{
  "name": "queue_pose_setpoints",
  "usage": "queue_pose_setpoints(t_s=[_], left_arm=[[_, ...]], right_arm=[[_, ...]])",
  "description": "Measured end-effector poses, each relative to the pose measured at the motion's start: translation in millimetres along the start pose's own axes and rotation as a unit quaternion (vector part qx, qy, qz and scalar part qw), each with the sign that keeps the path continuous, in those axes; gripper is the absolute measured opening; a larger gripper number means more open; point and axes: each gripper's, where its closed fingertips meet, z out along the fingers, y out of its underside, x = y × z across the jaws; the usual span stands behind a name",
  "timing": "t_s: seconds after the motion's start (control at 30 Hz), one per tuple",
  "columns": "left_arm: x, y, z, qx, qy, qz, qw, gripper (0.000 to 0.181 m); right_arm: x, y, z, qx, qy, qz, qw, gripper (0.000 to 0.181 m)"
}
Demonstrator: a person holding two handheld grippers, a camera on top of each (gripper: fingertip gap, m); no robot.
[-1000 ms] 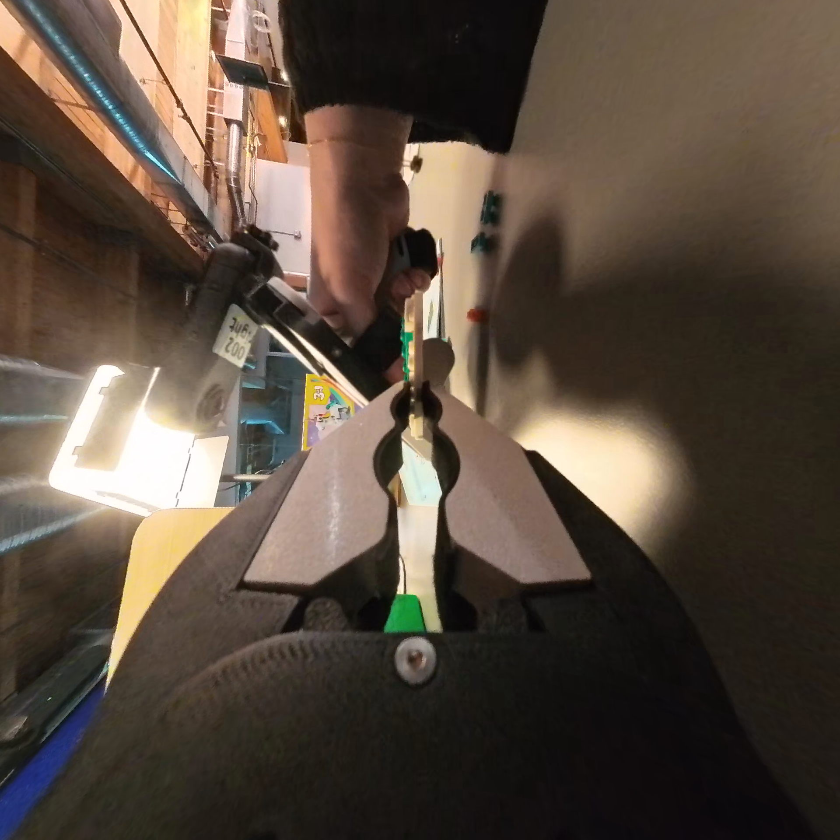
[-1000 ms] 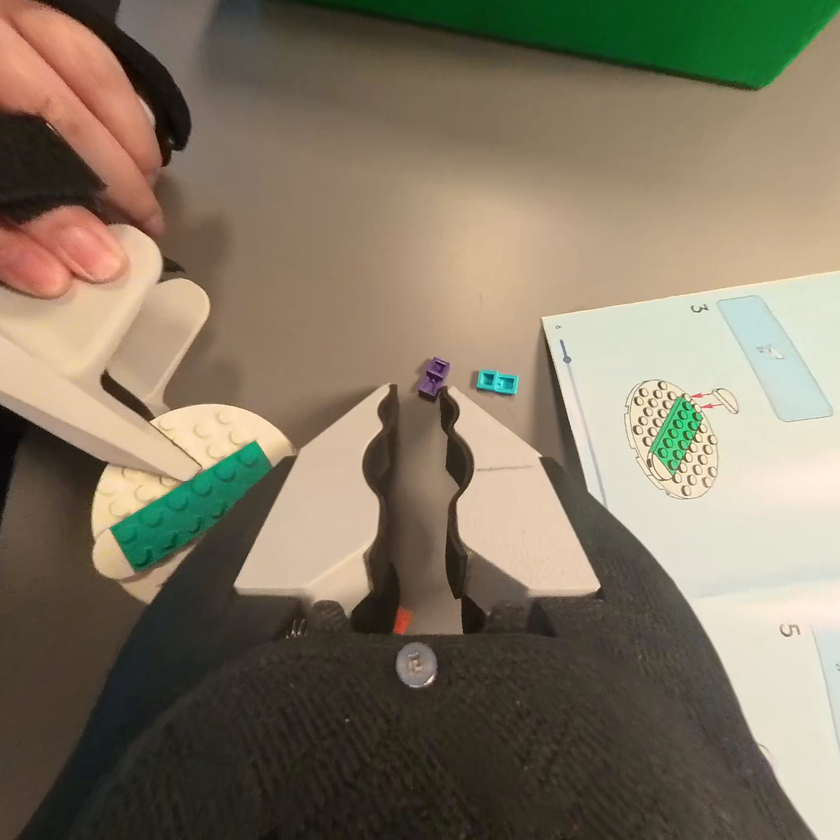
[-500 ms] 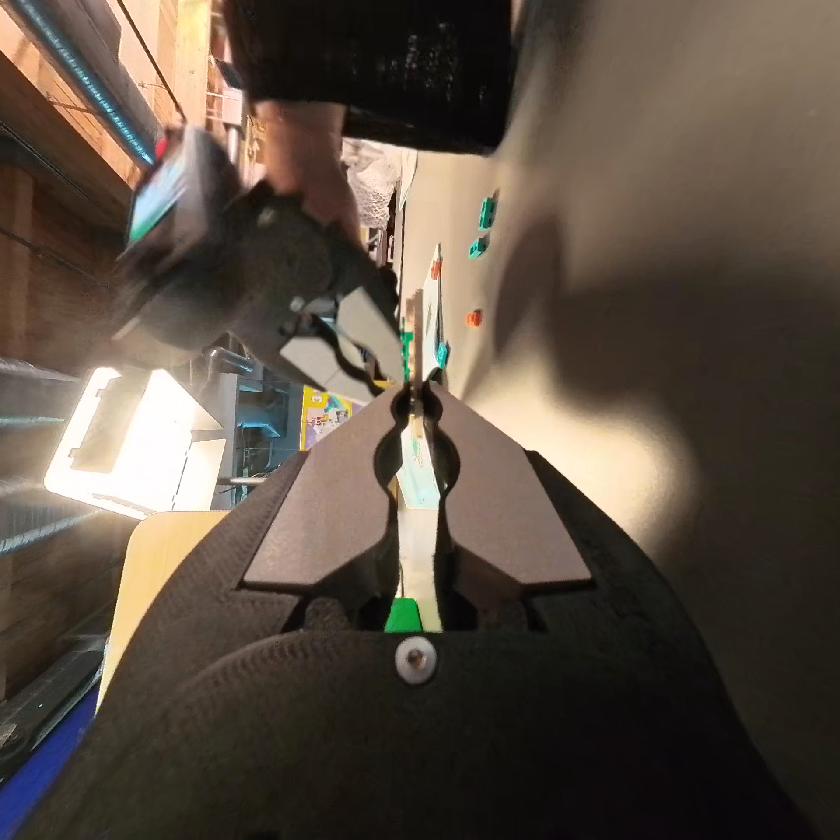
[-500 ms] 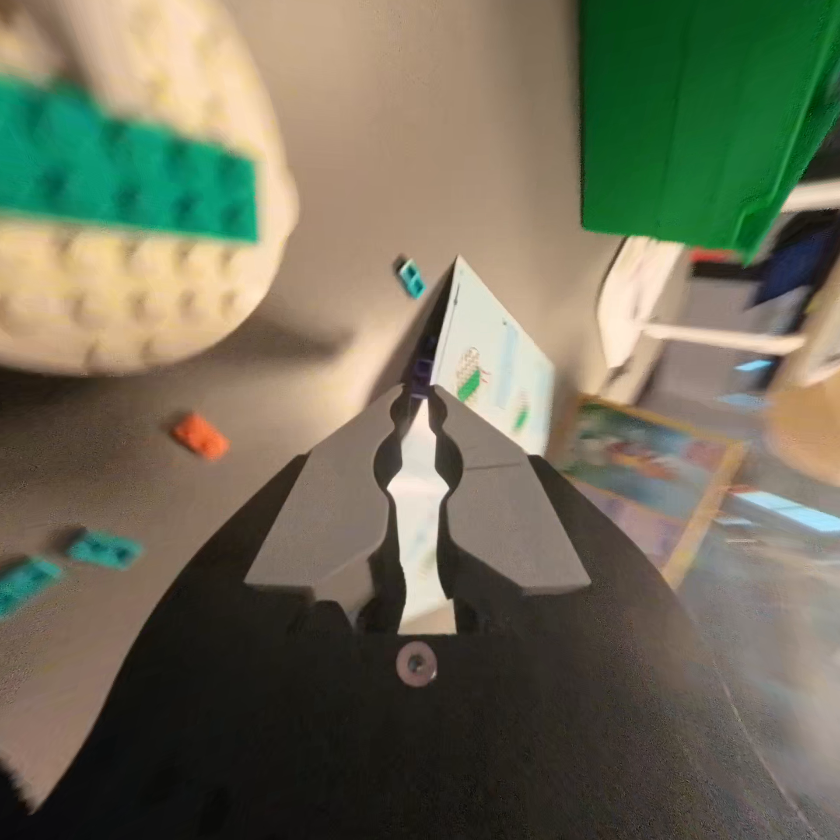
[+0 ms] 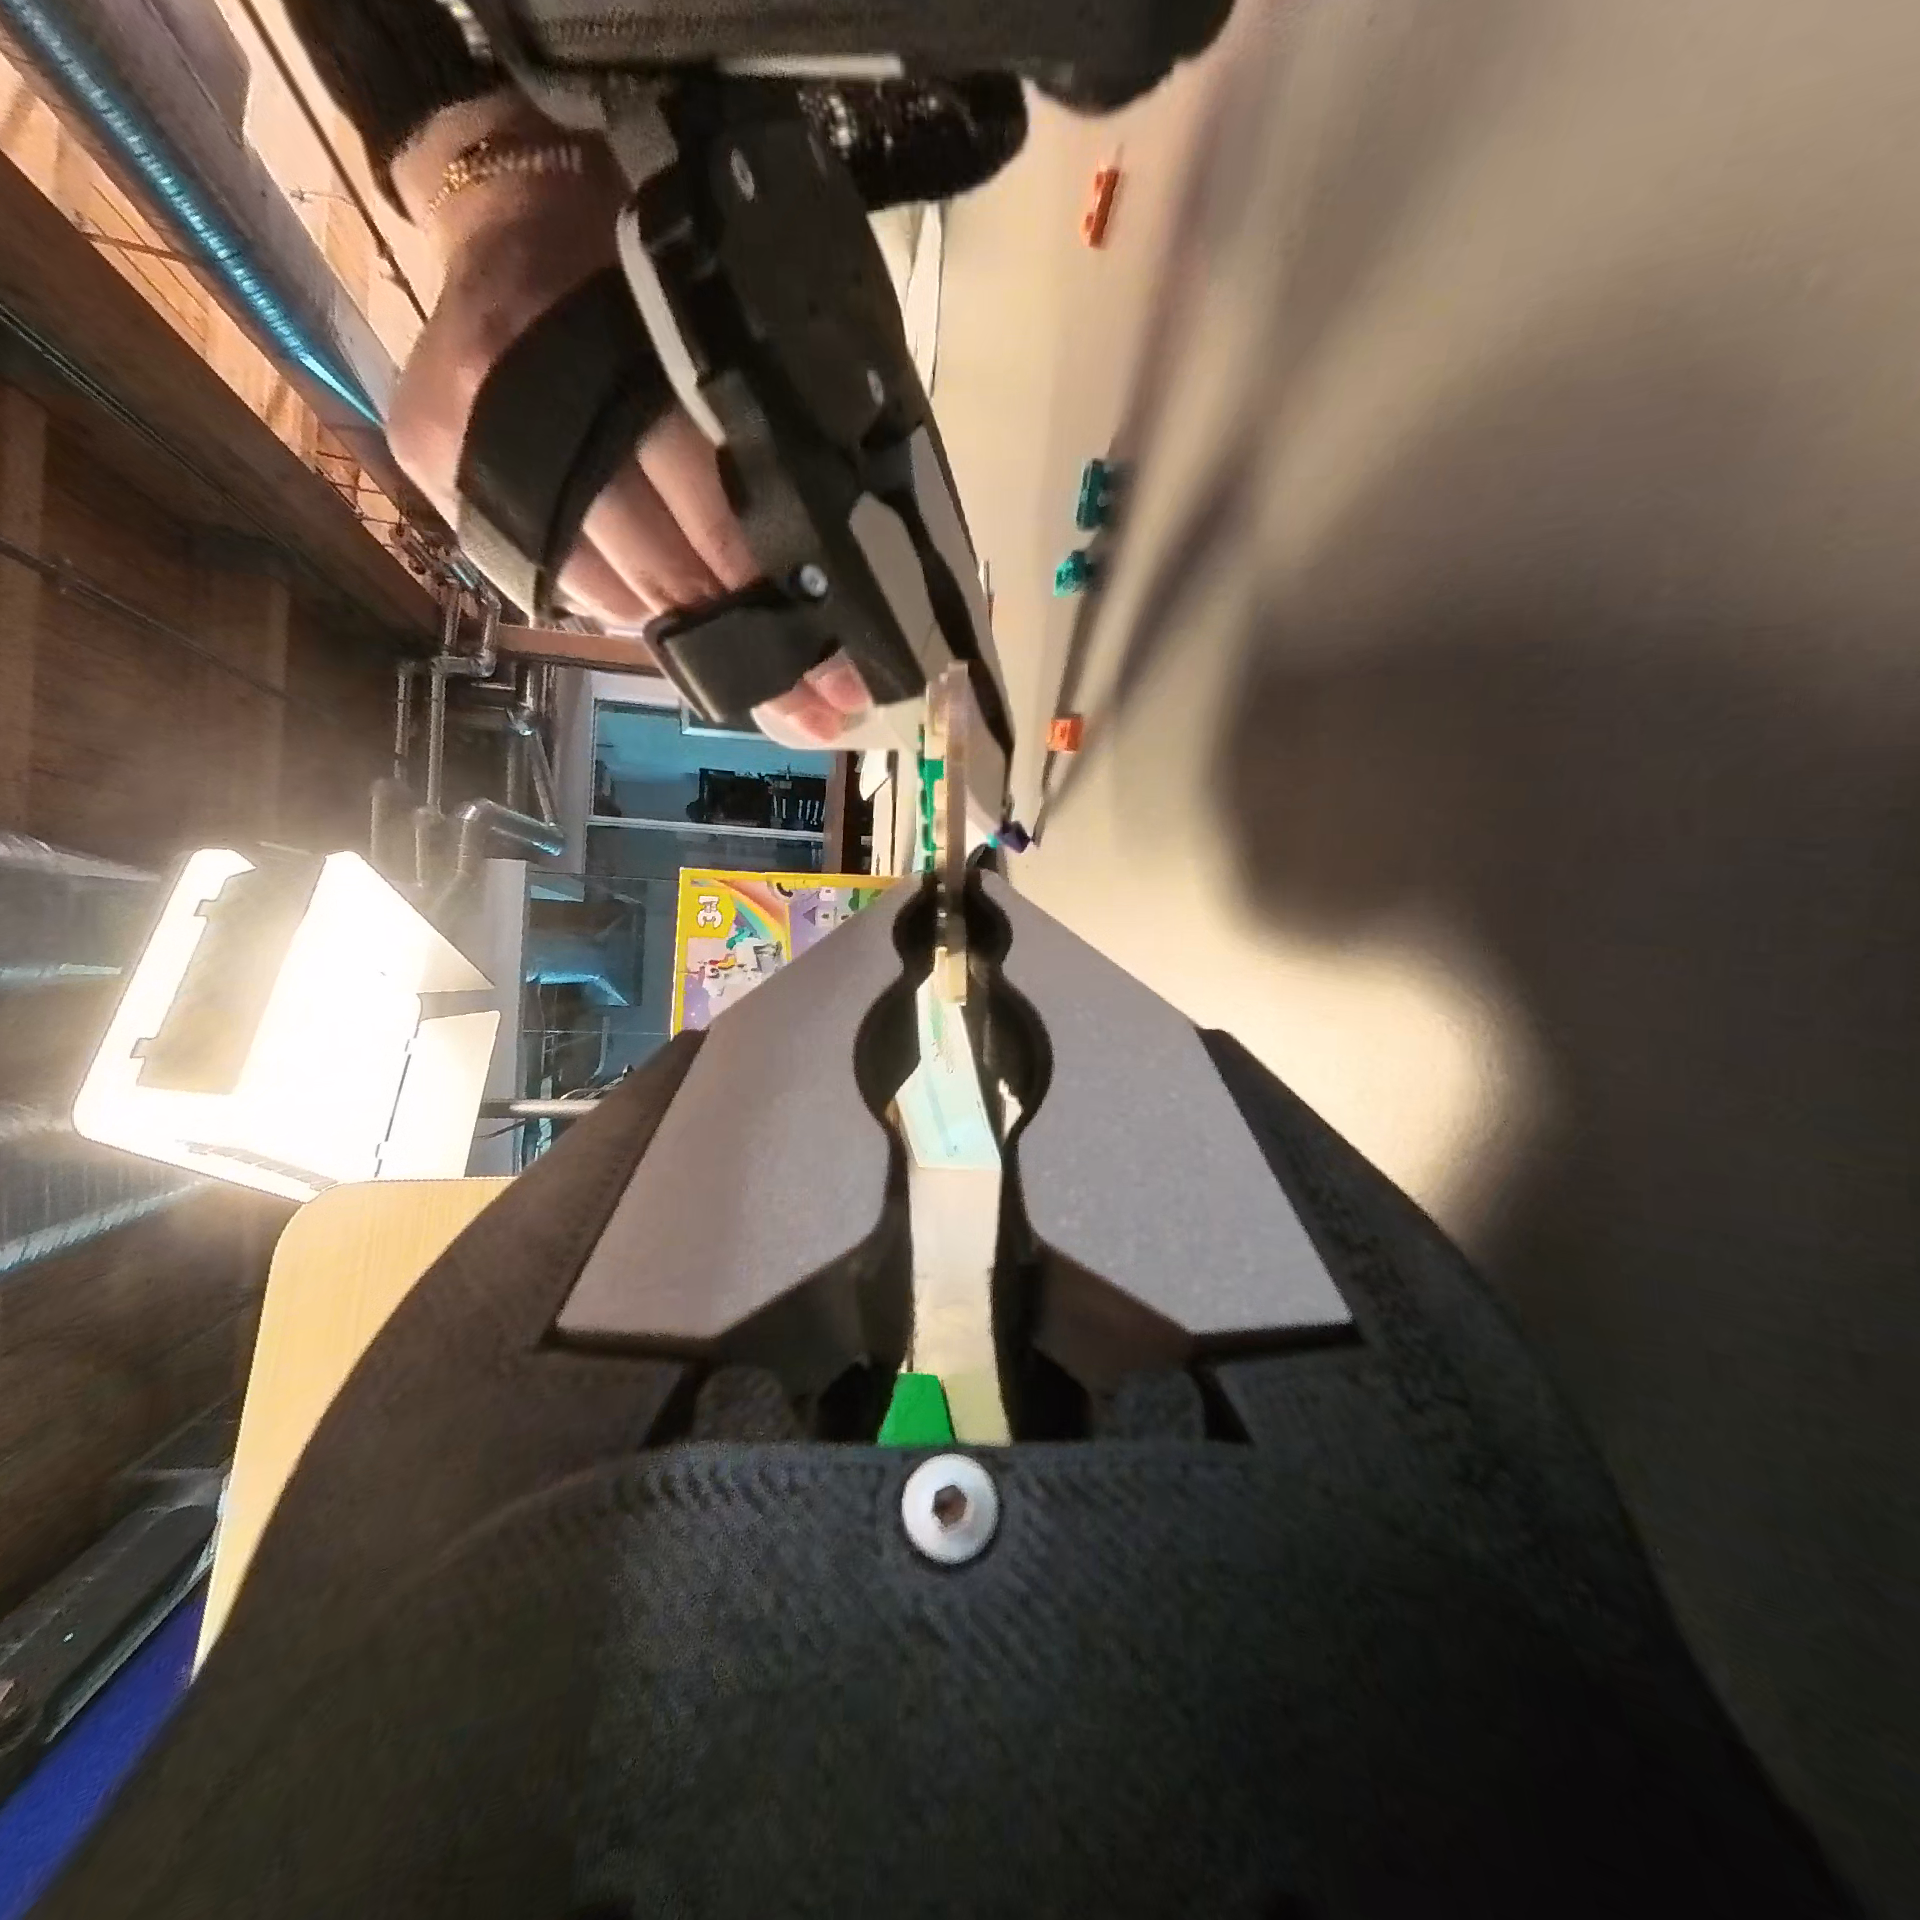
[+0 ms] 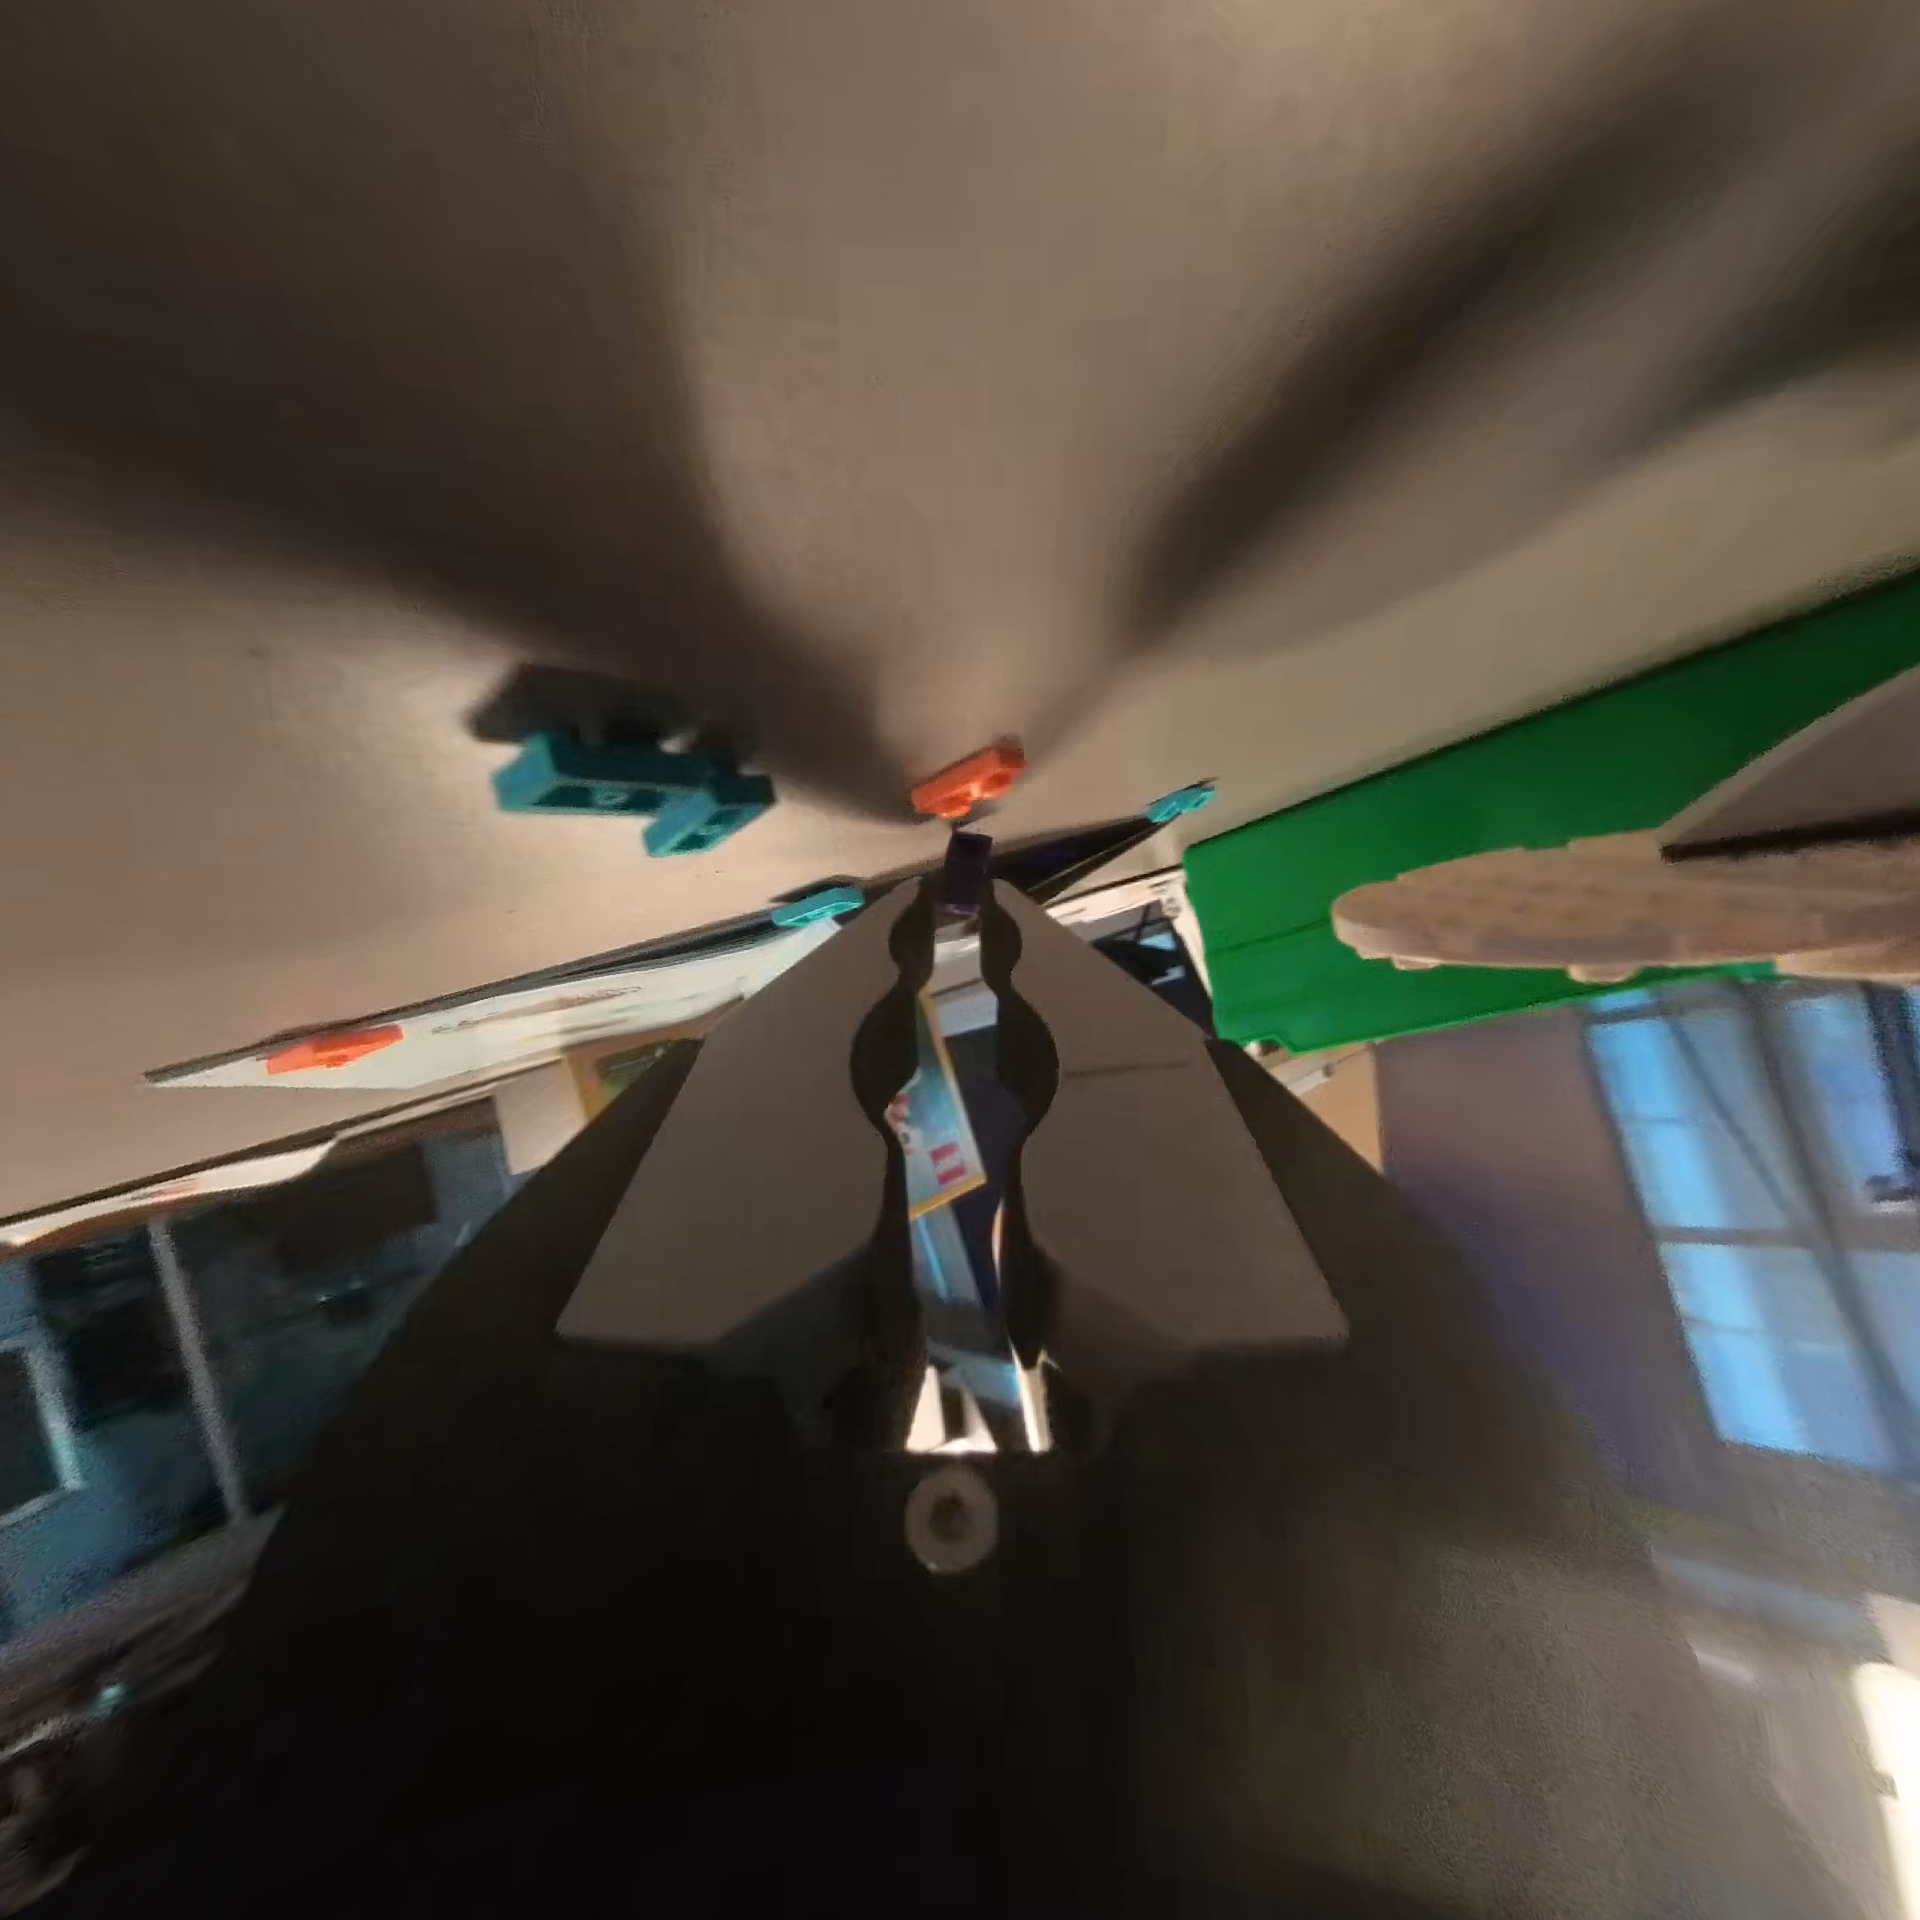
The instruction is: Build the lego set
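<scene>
Grey tabletop [image 6: 520, 312] blurs past; right claw [image 6: 961, 883] pinches seemingly purple brick [image 6: 966, 868], left claw [image 5: 951, 894] grips plate [image 5: 951, 790].

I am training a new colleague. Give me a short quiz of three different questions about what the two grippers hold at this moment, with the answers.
1. True or false: the right gripper is open and holds nothing.
2. Multiple choice: the left gripper grips the round cream plate (A) flat, studs facing the camera, (B) edge-on, by its rim, (C) not at all.
3. Fill in: the green plate sits on the ____ plate.

Key
1. False: its tips pinch a small purple piece.
2. B.
3. Round cream plate; in the right wrist view the same plate shows at the right, seen almost edge-on.
</scene>
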Motion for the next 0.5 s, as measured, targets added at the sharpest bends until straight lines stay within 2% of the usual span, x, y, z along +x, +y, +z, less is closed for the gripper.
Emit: queue_pose_setpoints(t_s=[0.13, 0.2, 0.3, 0.37, 0.4, 0.43, 0.47, 0.5], left_arm=[[0.2, 0.5, 0.5, -0.001, 0.001, -0.003, 1.0, 0.004], [-0.1, 0.8, 0.5, -0.002, 0.001, -0.003, 1.0, 0.004], [-0.2, 1.1, 0.8, -0.003, 0.0, -0.002, 1.0, 0.004], [-0.2, 1.4, 1.0, -0.004, 0.0, -0.002, 1.0, 0.004], [-0.3, 1.4, 0.9, -0.004, 0.0, -0.001, 1.0, 0.004], [-0.4, 1.3, 0.9, -0.004, -0.001, -0.001, 1.0, 0.004], [-0.5, 1.3, 1.0, -0.005, -0.001, -0.001, 1.0, 0.004], [-0.6, 1.5, 1.1, -0.005, -0.001, 0.0, 1.0, 0.004]], right_arm=[[-2.4, -10.3, -5.5, 0.031, 0.001, -0.013, 0.999, 0.007], [-3.4, -11.5, -6.6, 0.032, -0.001, -0.008, 0.999, 0.013], [-7.7, -8.7, -8.5, 0.026, -0.026, 0.048, 0.998, 0.025], [-14.1, -2.6, -11.0, 0.023, -0.05, 0.126, 0.99, 0.025], [-18.2, 1.5, -11.5, 0.024, -0.066, 0.192, 0.979, 0.025], [-21.9, 4.9, -11.6, 0.025, -0.084, 0.281, 0.956, 0.025], [-24.1, 4.6, -11.7, 0.038, -0.104, 0.392, 0.913, 0.025], [-21.5, 0.5, -12.4, 0.064, -0.12, 0.514, 0.847, 0.025]])
